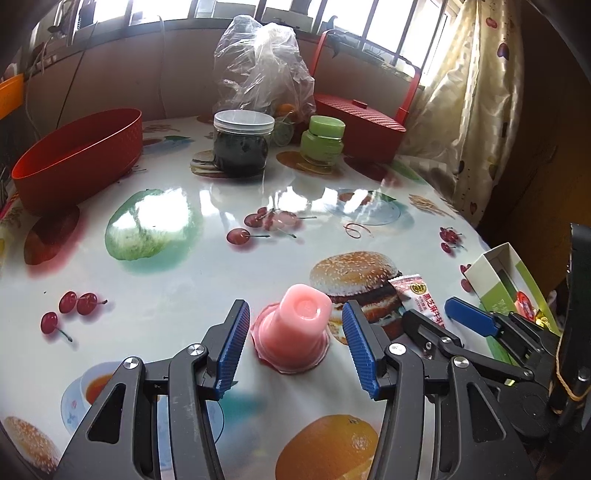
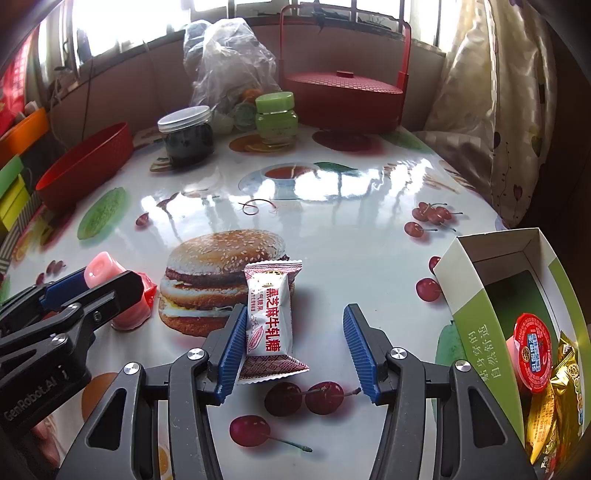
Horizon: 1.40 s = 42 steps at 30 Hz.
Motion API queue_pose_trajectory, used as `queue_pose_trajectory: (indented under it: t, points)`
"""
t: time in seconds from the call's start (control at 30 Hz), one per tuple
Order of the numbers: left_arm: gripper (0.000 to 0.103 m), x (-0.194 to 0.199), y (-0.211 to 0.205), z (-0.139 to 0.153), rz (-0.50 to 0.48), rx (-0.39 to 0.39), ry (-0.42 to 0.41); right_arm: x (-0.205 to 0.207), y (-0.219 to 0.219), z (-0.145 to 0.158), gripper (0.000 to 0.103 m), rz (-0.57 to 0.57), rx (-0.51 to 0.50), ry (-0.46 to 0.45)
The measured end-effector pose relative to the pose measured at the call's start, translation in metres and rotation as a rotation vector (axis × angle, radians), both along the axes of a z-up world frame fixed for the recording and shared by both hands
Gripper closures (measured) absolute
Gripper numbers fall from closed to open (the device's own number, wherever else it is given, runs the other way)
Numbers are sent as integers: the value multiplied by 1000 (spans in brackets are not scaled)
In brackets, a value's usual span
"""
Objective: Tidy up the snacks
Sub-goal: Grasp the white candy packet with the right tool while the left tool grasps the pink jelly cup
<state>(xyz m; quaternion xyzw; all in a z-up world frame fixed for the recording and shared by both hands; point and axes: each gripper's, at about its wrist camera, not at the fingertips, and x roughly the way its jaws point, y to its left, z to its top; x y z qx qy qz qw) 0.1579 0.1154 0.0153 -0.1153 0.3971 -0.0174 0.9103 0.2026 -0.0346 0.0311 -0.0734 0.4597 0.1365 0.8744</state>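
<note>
Pink jelly cup (image 1: 295, 328); red-white candy wrapper (image 2: 269, 317); fruit-print tablecloth (image 1: 177, 280).

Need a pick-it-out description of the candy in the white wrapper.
Find the hamburger print on the tablecloth. The candy lies upright across its right edge, between the right tongs. Only it is flat, white, with red lettering; the nearby pink jelly cup is round.

A lived-in home, likely a dining corner. The round worktop (image 1: 207, 266) wears a glossy oilcloth printed with burgers, cherries and oranges. Behind it run barred windows (image 1: 280, 11), and a heart-patterned curtain (image 1: 476, 110) hangs to its right. At its far edge stand a lidded jar (image 1: 242, 144), a crumpled plastic bag (image 1: 262, 66) and a red carrying basket (image 1: 358, 118).
</note>
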Motion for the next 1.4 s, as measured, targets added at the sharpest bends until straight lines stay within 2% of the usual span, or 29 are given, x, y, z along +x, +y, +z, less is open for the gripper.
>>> queue_pose_trajectory:
  t: [0.1, 0.17, 0.43, 0.97, 1.17, 1.4]
  points:
    - [50, 1, -2, -1, -1, 18, 4, 0, 0, 0, 51, 1, 0, 0]
    - [57, 1, -3, -1, -6, 18, 4, 0, 0, 0, 51, 1, 0, 0]
    - [69, 2, -4, -2, -7, 27, 7, 0, 0, 0, 51, 1, 2, 0]
    - [71, 1, -6, 1, -12, 39, -9, -1, 0, 0, 52, 1, 2, -1]
    - [72, 0, -6, 3, -12, 44, -18, -2, 0, 1, 60, -1, 3, -3]
    - [72, -3, -7, 5, -14, 45, -23, -3, 0, 4, 80, 3, 14, -5]
